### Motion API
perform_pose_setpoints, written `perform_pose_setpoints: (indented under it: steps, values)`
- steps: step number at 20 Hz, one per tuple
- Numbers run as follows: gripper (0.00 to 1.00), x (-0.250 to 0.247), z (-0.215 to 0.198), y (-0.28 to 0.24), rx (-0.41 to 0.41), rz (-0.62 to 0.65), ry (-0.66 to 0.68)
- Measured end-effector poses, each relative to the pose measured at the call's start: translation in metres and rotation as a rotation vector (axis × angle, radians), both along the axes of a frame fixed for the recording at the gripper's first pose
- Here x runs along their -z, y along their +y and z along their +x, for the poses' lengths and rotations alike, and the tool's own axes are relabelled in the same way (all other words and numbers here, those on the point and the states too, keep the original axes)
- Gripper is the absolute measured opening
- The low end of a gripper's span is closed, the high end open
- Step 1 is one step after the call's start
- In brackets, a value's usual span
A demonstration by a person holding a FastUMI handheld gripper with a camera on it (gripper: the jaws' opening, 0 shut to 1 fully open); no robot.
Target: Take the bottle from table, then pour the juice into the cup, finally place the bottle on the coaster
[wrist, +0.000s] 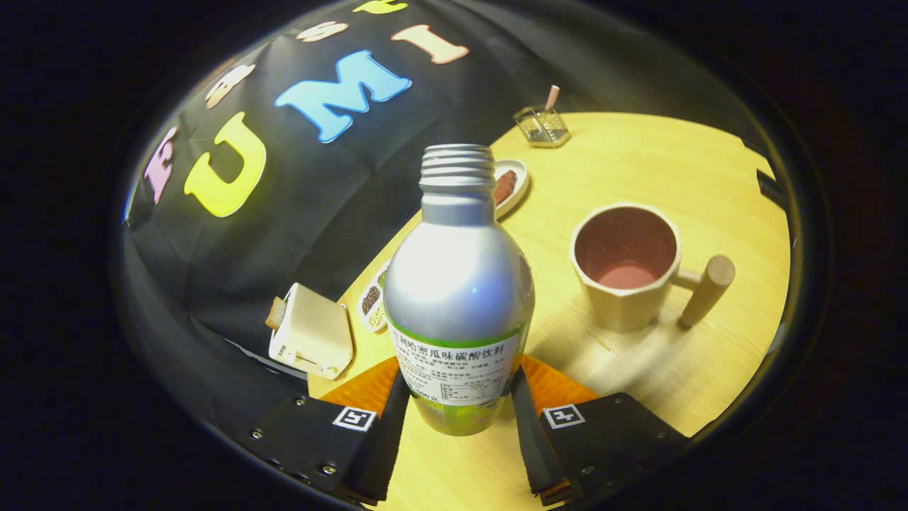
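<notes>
My gripper (458,419) has its two black fingers (391,426) closed in on the lower body of the bottle (458,298), one on each flank at the label band. Both pads appear pressed against it, so I read this as a firm hold, jaws only as wide as the bottle itself.

The bottle stands upright between the fingers, silver with a green and white label, cap off, bare thread at the neck. I cannot tell whether its base touches the surface or sits just above.

Directly behind the bottle's base, an orange coaster (560,387) shows on both sides of it, flat on the wooden table (638,163).

Beyond the fingers and off to the right, near the bottle but apart from it, a cream cup (628,266) with a wooden peg handle stands upright; its inside looks pinkish.

To the left, at the table edge, a small cream toaster (312,332). Beside it, a narrow dish (372,301) of dark bits. Further back, a small oval plate (512,184) and a clear holder (542,126) with a stick in it.
</notes>
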State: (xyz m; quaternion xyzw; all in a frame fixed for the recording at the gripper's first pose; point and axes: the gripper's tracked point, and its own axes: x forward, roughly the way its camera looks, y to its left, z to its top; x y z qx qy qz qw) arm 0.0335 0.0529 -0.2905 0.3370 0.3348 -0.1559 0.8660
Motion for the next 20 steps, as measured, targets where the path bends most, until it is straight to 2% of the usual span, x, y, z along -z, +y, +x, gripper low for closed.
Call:
perform_pose_setpoints:
  steps: [3, 8, 13, 20]
  values:
    - [0.71, -0.006, 0.014, 0.0, -0.032, -0.119, -0.035]
    - [0.71, -0.002, 0.035, 0.004, -0.069, -0.24, -0.044]
    - [0.71, -0.002, 0.052, -0.009, -0.093, -0.491, -0.014]
    - [0.72, -0.008, 0.082, -0.005, -0.122, -0.694, -0.007]
